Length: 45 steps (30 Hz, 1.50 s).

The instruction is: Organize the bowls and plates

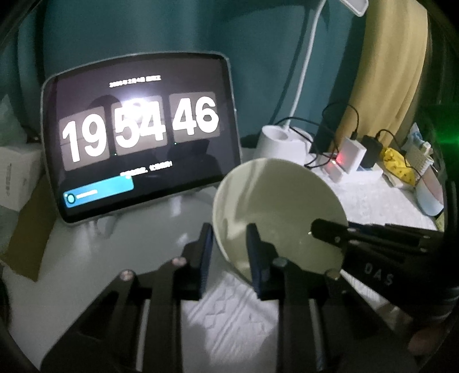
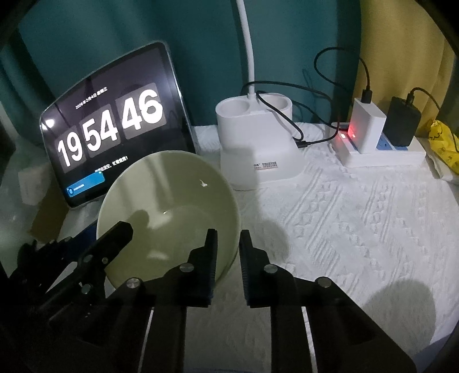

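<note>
Both my tongs, left (image 1: 229, 232) and right (image 2: 228, 238), pinching opposite rims of pale green bowl (image 2: 172, 206), tilted before tablet clock (image 2: 112, 123), white cloth (image 2: 358, 215) under it.

The small text on the tablet (image 1: 137, 137) above and below its clock digits is too blurred to read. The lamp (image 1: 355, 5) head is cut off at twelve o'clock. The label on the lamp base (image 2: 265, 165) is too small to read.

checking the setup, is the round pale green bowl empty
Yes, the right wrist view shows the round pale green bowl's bare inside with nothing in it.
</note>
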Each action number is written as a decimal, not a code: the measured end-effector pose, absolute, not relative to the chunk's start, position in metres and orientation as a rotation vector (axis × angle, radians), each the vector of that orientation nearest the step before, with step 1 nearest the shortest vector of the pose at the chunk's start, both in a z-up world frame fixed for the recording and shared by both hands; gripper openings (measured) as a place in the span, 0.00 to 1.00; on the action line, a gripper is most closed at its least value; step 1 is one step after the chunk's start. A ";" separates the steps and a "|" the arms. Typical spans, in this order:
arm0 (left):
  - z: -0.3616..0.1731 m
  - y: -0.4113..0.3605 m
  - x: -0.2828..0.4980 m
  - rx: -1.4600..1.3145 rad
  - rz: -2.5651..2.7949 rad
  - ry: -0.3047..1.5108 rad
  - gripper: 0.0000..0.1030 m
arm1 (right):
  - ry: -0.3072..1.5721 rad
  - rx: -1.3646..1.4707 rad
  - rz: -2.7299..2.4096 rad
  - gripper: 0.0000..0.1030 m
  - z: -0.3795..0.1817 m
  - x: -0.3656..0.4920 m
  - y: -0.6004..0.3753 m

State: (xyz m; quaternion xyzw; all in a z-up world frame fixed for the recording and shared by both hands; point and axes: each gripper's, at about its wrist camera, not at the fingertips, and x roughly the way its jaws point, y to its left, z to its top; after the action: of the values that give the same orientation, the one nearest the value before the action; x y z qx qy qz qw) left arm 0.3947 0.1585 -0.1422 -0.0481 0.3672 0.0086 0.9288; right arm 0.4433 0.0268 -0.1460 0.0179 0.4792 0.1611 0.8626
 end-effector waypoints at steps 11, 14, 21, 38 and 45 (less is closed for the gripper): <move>-0.125 0.155 0.380 -0.092 0.018 0.703 0.23 | 0.970 0.057 0.345 0.13 -0.125 0.426 0.019; -0.119 0.152 0.375 -0.116 -0.001 0.695 0.23 | 0.959 0.061 0.342 0.12 -0.120 0.422 0.013; -0.103 0.139 0.359 -0.114 -0.015 0.668 0.23 | 0.928 0.078 0.343 0.12 -0.103 0.407 -0.002; -0.058 0.085 0.314 -0.080 -0.053 0.585 0.23 | 0.854 0.133 0.327 0.11 -0.056 0.363 -0.059; -0.049 0.058 0.297 -0.081 -0.070 0.580 0.23 | 0.842 0.135 0.318 0.11 -0.044 0.346 -0.084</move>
State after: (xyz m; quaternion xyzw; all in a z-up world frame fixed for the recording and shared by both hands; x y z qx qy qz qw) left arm 0.2973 0.0585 -0.0487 -0.0400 0.2859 -0.0345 0.9568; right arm 0.3458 -0.0844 -0.0437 0.0653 0.4067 0.1538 0.8981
